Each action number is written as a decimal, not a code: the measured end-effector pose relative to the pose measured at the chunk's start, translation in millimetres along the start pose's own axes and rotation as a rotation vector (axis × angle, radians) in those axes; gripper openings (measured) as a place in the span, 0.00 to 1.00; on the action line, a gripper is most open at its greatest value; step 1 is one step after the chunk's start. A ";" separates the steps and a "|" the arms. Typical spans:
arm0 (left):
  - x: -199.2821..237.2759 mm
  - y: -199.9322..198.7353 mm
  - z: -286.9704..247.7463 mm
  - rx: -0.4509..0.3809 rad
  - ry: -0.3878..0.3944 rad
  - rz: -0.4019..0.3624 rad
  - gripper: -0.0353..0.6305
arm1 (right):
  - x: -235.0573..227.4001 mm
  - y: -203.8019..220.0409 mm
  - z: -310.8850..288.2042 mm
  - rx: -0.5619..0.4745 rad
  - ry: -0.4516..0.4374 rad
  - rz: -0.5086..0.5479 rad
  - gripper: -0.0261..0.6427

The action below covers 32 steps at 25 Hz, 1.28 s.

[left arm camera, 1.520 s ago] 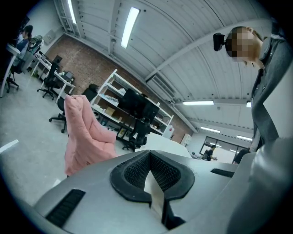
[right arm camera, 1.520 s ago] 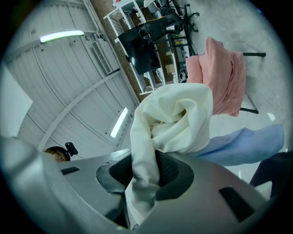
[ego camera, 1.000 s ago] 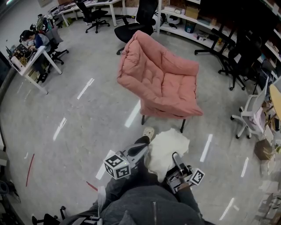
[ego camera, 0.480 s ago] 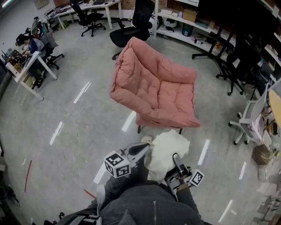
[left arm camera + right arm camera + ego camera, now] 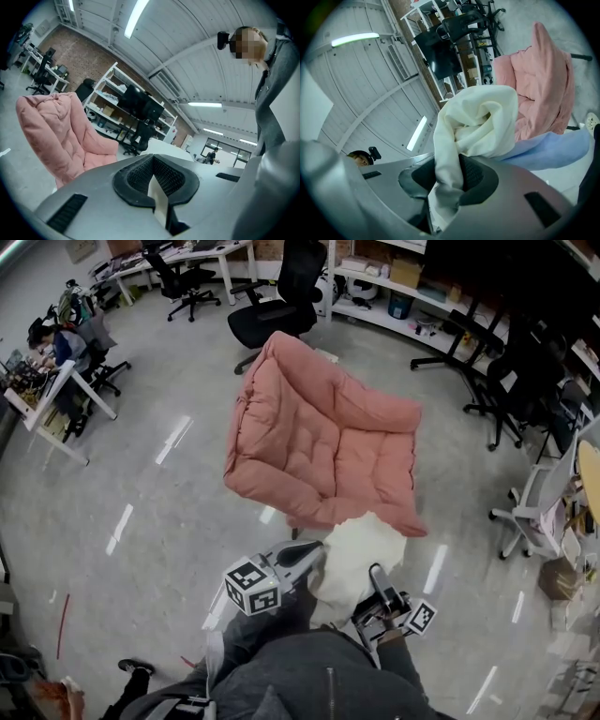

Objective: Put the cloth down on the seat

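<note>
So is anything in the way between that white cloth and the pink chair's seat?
Nothing visible. The cloth, clamped in the left gripper and the right gripper, hangs right at the front edge of the seat in the head view, and the seat itself is bare.

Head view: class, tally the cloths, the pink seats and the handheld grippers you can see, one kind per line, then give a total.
cloth, cream: 1
pink seat: 1
grippers: 2, the left gripper and the right gripper, each shut on the cloth
Total: 4
</note>
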State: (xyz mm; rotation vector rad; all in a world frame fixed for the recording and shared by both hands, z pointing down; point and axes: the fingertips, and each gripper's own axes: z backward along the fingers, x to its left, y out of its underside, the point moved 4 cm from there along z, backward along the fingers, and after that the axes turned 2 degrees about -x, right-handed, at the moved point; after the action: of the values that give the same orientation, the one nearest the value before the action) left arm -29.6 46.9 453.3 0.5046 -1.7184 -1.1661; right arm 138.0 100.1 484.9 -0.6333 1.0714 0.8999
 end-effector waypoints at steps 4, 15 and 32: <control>22.2 -19.8 -15.4 -0.013 -0.001 -0.006 0.06 | -8.1 -21.8 -28.7 -0.014 -0.002 0.002 0.19; 69.2 -60.1 -46.4 -0.015 0.015 -0.014 0.06 | -24.7 -62.0 -87.3 -0.041 -0.010 0.005 0.19; 129.8 -93.1 -82.3 -0.032 0.095 -0.013 0.06 | -57.2 -93.2 -152.8 -0.079 -0.011 0.014 0.19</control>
State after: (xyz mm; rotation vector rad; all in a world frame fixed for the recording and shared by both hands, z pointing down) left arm -31.7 -132.4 440.9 0.5434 -1.6148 -1.1588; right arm 136.2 -87.8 483.8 -0.6866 1.0353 0.9610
